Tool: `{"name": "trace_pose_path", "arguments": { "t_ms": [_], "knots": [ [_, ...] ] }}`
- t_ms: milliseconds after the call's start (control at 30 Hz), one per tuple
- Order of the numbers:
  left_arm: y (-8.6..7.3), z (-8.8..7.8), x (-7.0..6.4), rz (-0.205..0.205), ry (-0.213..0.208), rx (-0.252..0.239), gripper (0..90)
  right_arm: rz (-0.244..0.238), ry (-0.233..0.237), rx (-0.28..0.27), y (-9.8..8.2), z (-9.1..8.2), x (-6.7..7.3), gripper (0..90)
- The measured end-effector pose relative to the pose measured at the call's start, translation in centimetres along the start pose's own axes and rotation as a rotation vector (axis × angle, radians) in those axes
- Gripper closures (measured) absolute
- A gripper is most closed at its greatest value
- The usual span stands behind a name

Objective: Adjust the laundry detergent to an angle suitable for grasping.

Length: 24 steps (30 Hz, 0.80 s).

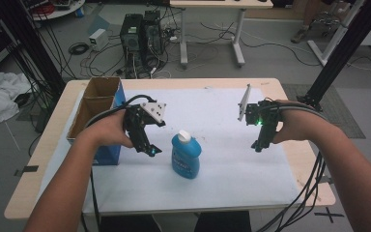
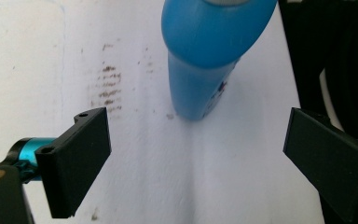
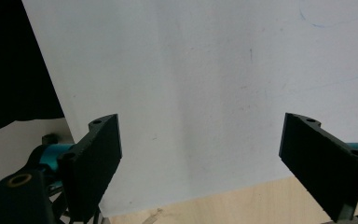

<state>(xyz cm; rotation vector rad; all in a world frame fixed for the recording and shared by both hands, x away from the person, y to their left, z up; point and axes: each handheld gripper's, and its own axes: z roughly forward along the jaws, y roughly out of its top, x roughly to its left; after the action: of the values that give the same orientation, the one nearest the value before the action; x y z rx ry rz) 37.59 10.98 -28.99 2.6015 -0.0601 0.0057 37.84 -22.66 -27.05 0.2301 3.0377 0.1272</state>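
the blue bottle is standing upright on the white sheet near the table's front, just right of the left gripper, whose jaws are sitting wide apart with nothing between them. the right gripper is hovering well off to the right, jaws spread too, gripping nothing.

A blue plastic bottle stands upright on the white sheet near the middle of the table, a little toward the near edge. It has a white cap on top and a printed label on its front. Nothing touches it; it stands free.
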Motion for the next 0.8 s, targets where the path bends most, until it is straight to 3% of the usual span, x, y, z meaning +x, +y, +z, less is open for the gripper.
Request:
{"name": "trace_pose_path", "arguments": {
  "t_ms": [100, 500, 633, 700, 733, 800],
  "knots": [
    [0.0, -0.4, -0.2, -0.010, 0.011, 0.027, 6.1, 0.005, 0.000, 0.003, 0.0, 0.0, 0.1, 12.2],
    [0.5, -1.7, -0.9, -0.015, 0.028, 0.222, 2.1, -0.008, -0.003, -0.002, 0.5, -0.3, 0.1, 12.2],
    [0.5, -2.0, -1.1, -0.022, 0.024, 0.255, 2.1, -0.004, -0.003, 0.002, 0.5, -0.3, 0.2, 12.1],
    [0.7, -2.2, -1.2, -0.021, 0.025, 0.301, 2.1, -0.008, -0.002, 0.003, 0.6, -0.3, 0.2, 12.2],
    [0.7, -2.2, -1.2, -0.021, 0.025, 0.301, 2.1, -0.008, -0.002, 0.003, 0.6, -0.3, 0.2, 12.2],
    [0.8, -2.3, -1.2, -0.023, 0.025, 0.361, 2.0, -0.010, -0.001, 0.003, 0.8, -0.2, 0.2, 12.1]
  ]
}}
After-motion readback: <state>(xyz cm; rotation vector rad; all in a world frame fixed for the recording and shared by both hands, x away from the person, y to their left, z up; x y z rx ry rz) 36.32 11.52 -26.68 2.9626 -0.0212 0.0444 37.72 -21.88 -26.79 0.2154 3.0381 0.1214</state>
